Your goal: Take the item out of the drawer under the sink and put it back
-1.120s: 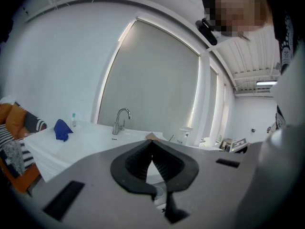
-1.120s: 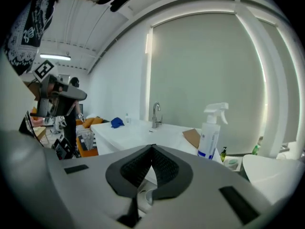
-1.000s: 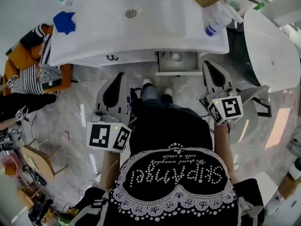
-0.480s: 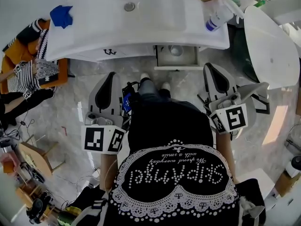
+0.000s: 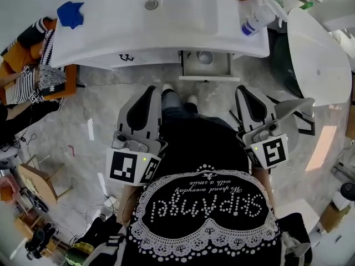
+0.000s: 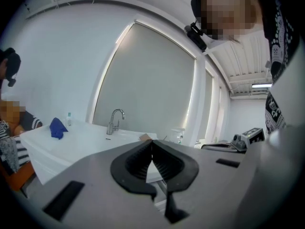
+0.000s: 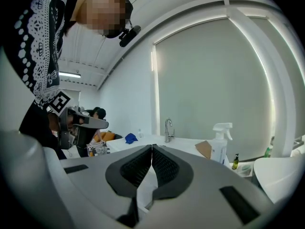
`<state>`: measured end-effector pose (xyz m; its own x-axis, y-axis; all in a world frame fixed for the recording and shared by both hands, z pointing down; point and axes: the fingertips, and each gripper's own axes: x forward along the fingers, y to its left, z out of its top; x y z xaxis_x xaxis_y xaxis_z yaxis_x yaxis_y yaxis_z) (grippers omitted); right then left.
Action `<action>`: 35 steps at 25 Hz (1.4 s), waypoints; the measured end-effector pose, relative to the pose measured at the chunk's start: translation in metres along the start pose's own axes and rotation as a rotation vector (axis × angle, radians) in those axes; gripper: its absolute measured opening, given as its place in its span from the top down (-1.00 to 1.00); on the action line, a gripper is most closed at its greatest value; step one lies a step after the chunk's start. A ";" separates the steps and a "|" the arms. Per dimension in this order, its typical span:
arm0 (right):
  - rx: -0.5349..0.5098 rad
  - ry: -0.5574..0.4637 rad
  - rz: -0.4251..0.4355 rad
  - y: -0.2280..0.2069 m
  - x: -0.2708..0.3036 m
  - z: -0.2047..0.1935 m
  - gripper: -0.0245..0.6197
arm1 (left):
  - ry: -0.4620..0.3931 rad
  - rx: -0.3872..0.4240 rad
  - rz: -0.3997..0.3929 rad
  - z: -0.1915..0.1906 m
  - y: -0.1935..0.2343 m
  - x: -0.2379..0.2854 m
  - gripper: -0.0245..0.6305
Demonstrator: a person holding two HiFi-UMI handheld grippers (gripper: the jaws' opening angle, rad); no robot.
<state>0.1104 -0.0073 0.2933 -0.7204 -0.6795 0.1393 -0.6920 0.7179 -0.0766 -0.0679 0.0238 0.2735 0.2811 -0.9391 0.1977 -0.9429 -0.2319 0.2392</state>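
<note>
Head view looks straight down on the white sink counter, and the drawer under it is pulled open toward the person. Inside sits the item, a small, pale, round thing near the middle of the drawer. From up here it could be a little cup, a bowl or a jar. Honestly it's too small to say which.

Both grippers are held close to the body, well apart from the drawer. The left gripper has its jaws pressed together with nothing between them, and the left gripper view confirms that. It's the same story for the right gripper: pads meeting, empty.

An item in an open drawer fits two stages. It's either waiting to come out or already back in, so I won't call which.

Handling is a guess. Something that size looks light, so weight shouldn't be the issue. If it's glazed or plastic it'll be smooth and a bit slippery, and a round wall gives the pads little flat surface. I'd pinch across its width or over the rim, coming from above, since the drawer walls crowd its sides. I'd squeeze gently in case it's ceramic and chips. The spray bottle and blue cloth on the counter are out of the way.
</note>
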 end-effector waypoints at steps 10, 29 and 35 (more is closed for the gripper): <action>-0.054 0.033 -0.008 0.007 -0.010 -0.009 0.86 | -0.006 0.009 -0.054 0.005 -0.013 0.011 0.91; -0.060 0.071 -0.095 0.006 -0.019 -0.019 0.87 | 0.037 0.007 -0.143 -0.004 -0.025 0.024 0.91; -0.067 0.078 -0.102 0.010 -0.013 -0.015 0.87 | 0.038 0.003 -0.155 -0.002 -0.022 0.029 0.91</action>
<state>0.1130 0.0110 0.3060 -0.6384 -0.7377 0.2198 -0.7550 0.6557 0.0075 -0.0390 0.0021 0.2760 0.4300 -0.8816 0.1947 -0.8881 -0.3742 0.2671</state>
